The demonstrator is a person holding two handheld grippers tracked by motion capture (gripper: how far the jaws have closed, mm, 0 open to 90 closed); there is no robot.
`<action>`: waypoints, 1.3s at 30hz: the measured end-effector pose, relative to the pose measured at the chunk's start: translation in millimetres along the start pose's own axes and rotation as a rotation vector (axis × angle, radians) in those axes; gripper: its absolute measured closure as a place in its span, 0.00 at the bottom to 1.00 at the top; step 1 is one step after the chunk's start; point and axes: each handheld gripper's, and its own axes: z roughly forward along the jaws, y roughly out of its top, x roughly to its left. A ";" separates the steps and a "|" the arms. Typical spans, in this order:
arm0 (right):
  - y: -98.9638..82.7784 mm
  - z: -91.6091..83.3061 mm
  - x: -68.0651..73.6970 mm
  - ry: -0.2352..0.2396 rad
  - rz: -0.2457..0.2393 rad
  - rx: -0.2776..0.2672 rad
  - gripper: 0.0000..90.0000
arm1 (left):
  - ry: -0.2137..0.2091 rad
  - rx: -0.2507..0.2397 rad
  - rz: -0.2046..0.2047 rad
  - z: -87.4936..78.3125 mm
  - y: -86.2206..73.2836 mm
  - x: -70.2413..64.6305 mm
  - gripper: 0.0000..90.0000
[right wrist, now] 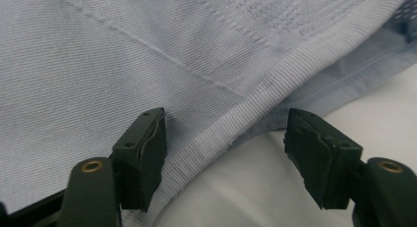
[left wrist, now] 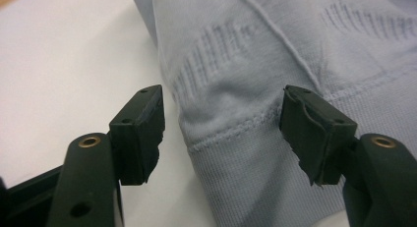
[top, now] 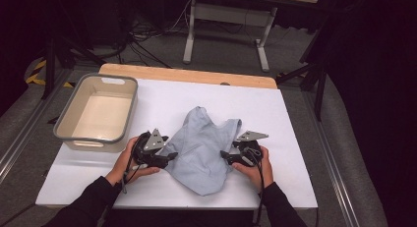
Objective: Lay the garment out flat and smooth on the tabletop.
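Note:
A pale blue knit garment lies crumpled on the white table. My left gripper is at its left edge, jaws apart, and the ribbed hem lies between them without being pinched. My right gripper is at the garment's right edge, also open. In the right gripper view the ribbed edge band runs between the two black fingers, with the left pad resting over the fabric. A hand holds each gripper from below.
A grey-rimmed beige tub stands at the table's left, with nothing inside it. The table's wooden far edge faces a floor with cables and a desk frame. Bare white surface lies right of the garment.

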 end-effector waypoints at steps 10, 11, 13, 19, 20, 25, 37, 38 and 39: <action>2.9 4.1 4.7 0.045 -0.027 -0.014 0.79 | -0.122 0.062 -0.078 15.0 -4.1 13.7 0.58; 3.1 4.8 4.9 0.056 -0.031 -0.020 0.85 | -0.126 0.061 -0.078 14.9 -4.0 13.5 0.65; 3.5 5.0 6.1 0.057 -0.048 -0.021 0.88 | -0.129 0.066 -0.053 14.1 -2.4 10.7 0.74; 7.6 -1.4 4.3 0.002 -0.070 -0.070 0.92 | -0.065 0.038 -0.007 4.9 2.7 4.9 0.86; 9.8 -4.2 3.0 -0.012 -0.070 -0.089 0.92 | -0.018 0.010 0.002 -4.1 5.8 4.0 0.86; 23.3 -16.3 -3.2 -0.024 -0.036 -0.187 0.93 | 0.080 -0.065 0.018 -29.8 15.0 3.0 0.86; 57.6 -32.8 13.4 -0.045 -0.091 -0.303 0.93 | 0.196 -0.201 0.071 -85.3 38.8 -10.3 0.84; 57.2 -37.0 11.1 -0.052 -0.088 -0.303 0.93 | 0.186 -0.211 0.079 -86.0 39.8 -13.5 0.86; 56.4 -40.6 9.2 -0.058 -0.080 -0.306 0.93 | 0.173 -0.217 0.094 -86.4 41.6 -18.3 0.87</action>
